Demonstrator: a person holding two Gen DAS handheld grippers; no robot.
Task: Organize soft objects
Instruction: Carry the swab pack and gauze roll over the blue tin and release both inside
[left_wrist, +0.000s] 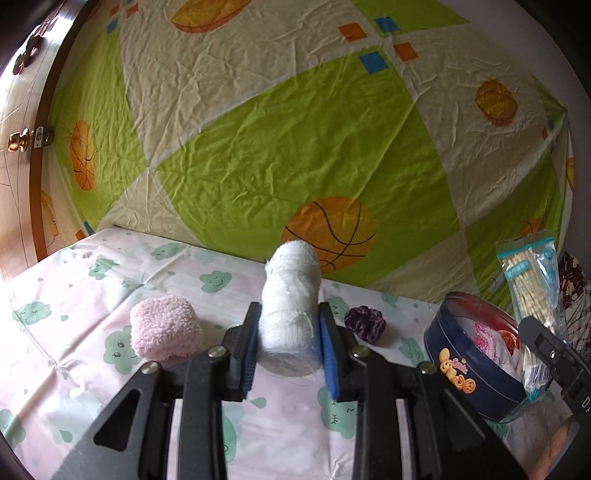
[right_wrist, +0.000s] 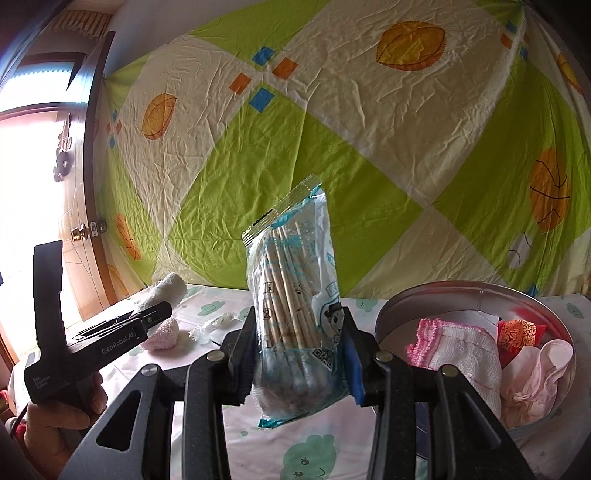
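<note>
My left gripper (left_wrist: 286, 314) is shut on a rolled white towel (left_wrist: 290, 310) and holds it upright just above the cloud-print table cover (left_wrist: 74, 332); the roll also shows in the right wrist view (right_wrist: 166, 291). My right gripper (right_wrist: 299, 321) is shut on a clear bag of cotton swabs (right_wrist: 295, 295), held upright beside the round blue tin (left_wrist: 469, 369). The bag also shows in the left wrist view (left_wrist: 532, 291). The tin (right_wrist: 399, 306) holds a pink-edged white cloth (right_wrist: 454, 347), a pale pink cloth (right_wrist: 535, 373) and a red-orange item (right_wrist: 517, 330).
A fluffy pink sock ball (left_wrist: 164, 326) lies left of my left gripper, and a dark purple scrunchie (left_wrist: 365, 323) lies to its right. A small white scrap (right_wrist: 214, 325) lies on the cover. A green and cream sheet (left_wrist: 295, 129) hangs behind. A wooden door (left_wrist: 18, 147) is at left.
</note>
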